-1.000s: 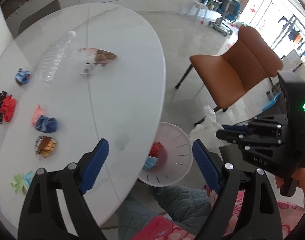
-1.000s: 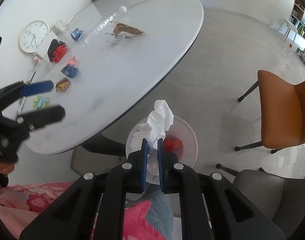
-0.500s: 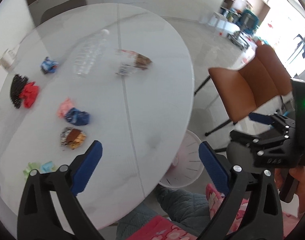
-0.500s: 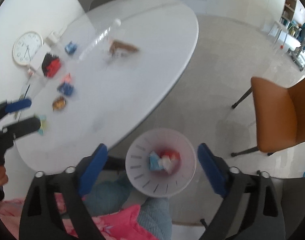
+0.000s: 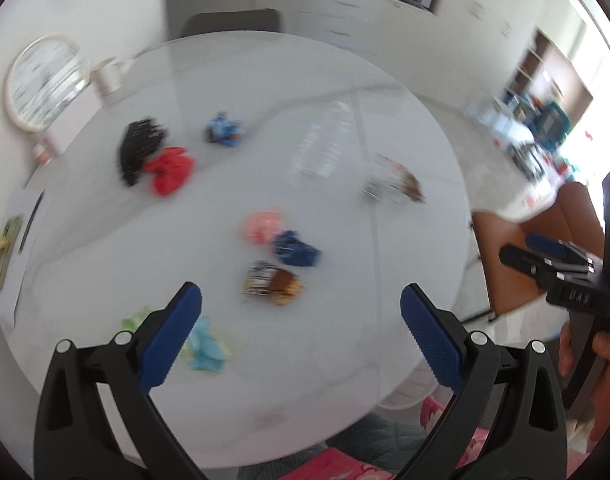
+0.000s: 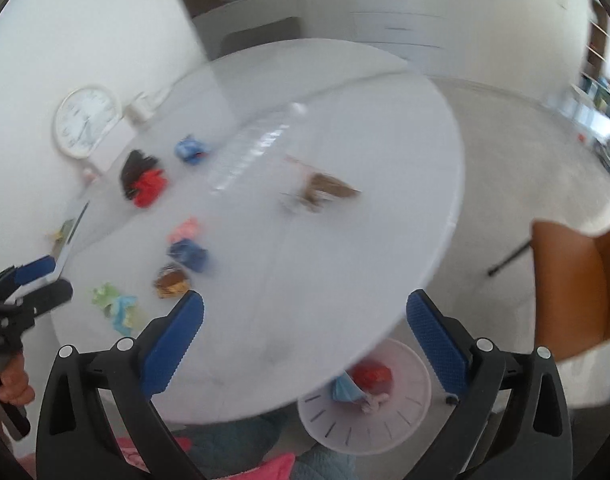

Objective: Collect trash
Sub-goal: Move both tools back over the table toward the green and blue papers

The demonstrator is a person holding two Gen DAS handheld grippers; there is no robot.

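Trash lies scattered on the white oval table (image 5: 345, 340): a brown-and-gold wrapper (image 5: 273, 284), a blue wrapper (image 5: 295, 248), a pink scrap (image 5: 263, 226), a red scrap (image 5: 169, 168), a clear bottle (image 5: 325, 144), a brown snack bag (image 5: 397, 184) and green-blue scraps (image 5: 205, 344). My left gripper (image 5: 301, 296) hangs open above the table's near part, holding nothing. The right gripper (image 6: 305, 300) hovers over the table's near edge, its jaws opening with nothing between them. Below that edge a white bin (image 6: 365, 420) holds red, blue and whitish trash.
A wall clock (image 5: 45, 80) leans at the table's far left beside a white cup (image 5: 109, 76). An orange chair (image 6: 569, 280) stands to the right of the table. The person's knees (image 5: 369, 444), in grey and pink cloth, sit under the near edge.
The right gripper let the white tissue go over the bin and its jaws spread wide. Both grippers swung up from the bin toward the tabletop. The left jaws widened slightly.
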